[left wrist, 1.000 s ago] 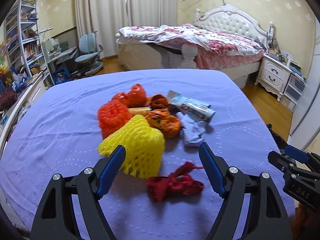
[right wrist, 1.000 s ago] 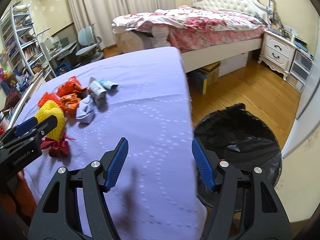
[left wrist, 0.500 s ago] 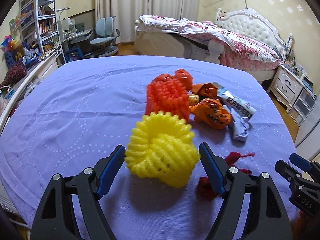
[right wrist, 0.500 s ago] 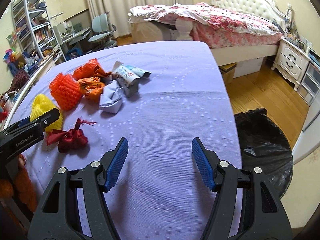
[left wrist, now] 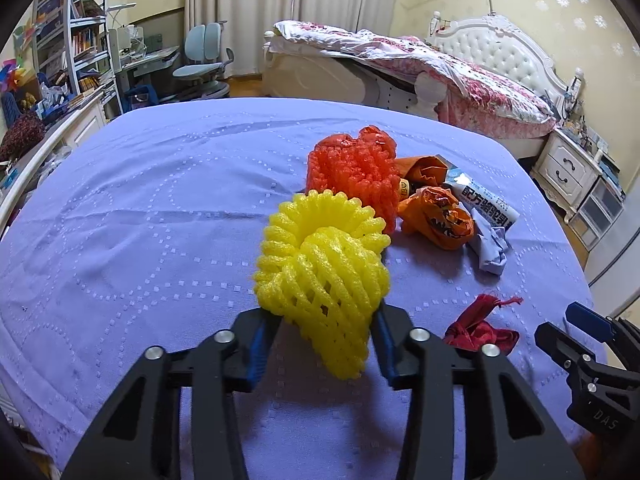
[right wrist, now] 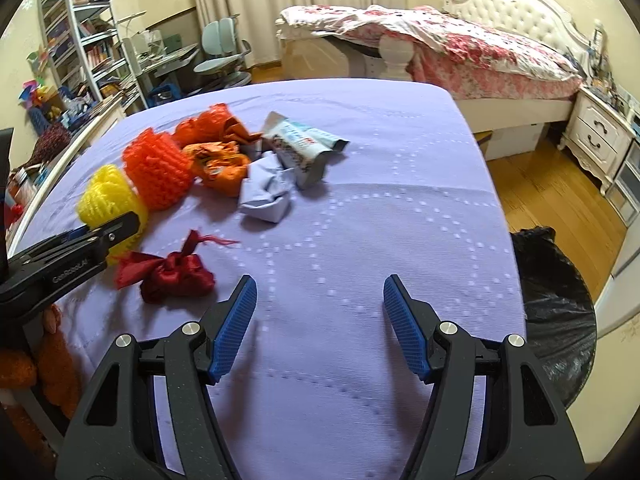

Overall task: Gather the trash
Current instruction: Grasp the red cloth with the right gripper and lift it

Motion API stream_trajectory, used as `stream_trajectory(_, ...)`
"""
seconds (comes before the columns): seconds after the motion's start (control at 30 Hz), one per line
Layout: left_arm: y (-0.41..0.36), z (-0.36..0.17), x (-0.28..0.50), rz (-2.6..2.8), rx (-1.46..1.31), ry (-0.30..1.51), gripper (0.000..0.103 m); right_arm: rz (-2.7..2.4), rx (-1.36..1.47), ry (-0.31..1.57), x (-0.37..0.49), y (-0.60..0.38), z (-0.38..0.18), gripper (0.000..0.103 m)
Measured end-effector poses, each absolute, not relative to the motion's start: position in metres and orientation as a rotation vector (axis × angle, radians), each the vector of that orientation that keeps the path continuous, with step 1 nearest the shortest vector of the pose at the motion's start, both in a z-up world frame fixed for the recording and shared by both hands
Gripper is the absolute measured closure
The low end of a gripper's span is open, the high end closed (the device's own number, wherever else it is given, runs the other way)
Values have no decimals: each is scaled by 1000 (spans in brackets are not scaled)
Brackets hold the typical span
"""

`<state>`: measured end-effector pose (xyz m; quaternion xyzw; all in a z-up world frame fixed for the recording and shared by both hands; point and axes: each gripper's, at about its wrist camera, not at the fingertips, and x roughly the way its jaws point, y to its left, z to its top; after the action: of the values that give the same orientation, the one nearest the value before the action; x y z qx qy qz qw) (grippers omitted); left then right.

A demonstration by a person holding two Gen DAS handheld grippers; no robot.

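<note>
My left gripper [left wrist: 326, 342] is shut on the near end of a yellow foam net [left wrist: 320, 272], which also shows in the right wrist view [right wrist: 108, 196]. Behind the net lie an orange foam net [left wrist: 352, 172], crumpled orange wrappers [left wrist: 438, 216], a white and blue packet [left wrist: 480, 200] and a crumpled pale blue paper [left wrist: 490, 248]. A red cloth pouch [right wrist: 176, 276] lies just left of my right gripper [right wrist: 320, 320], which is open and empty above the purple tablecloth [right wrist: 360, 208]. A black-lined trash bin [right wrist: 556, 312] stands on the floor at the right.
The table's right edge drops to a wooden floor [right wrist: 552, 184]. A bed [left wrist: 440, 68] and a white nightstand [left wrist: 568, 168] stand behind. Shelves and a desk with a chair [left wrist: 204, 68] are at the back left.
My left gripper has moved in on the yellow foam net and closed on it. My right gripper has swung left, away from the bin and toward the red pouch.
</note>
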<state>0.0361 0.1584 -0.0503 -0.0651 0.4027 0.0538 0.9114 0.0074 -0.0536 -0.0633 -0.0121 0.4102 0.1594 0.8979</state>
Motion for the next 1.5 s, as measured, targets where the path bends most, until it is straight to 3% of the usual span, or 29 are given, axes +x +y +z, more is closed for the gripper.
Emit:
stream_trajectory(0.8,202,-50,4,189,-137,814,67,503,-138,874,-7,35,-68,39)
stream_trajectory(1.07,195,-51,1,174,-128,805,67,491,-138,865,-8,32,-67,57)
stream_trajectory(1.5,169,-47,0,117,-111,794,68,440,-81,835,-15,-3,-59,59)
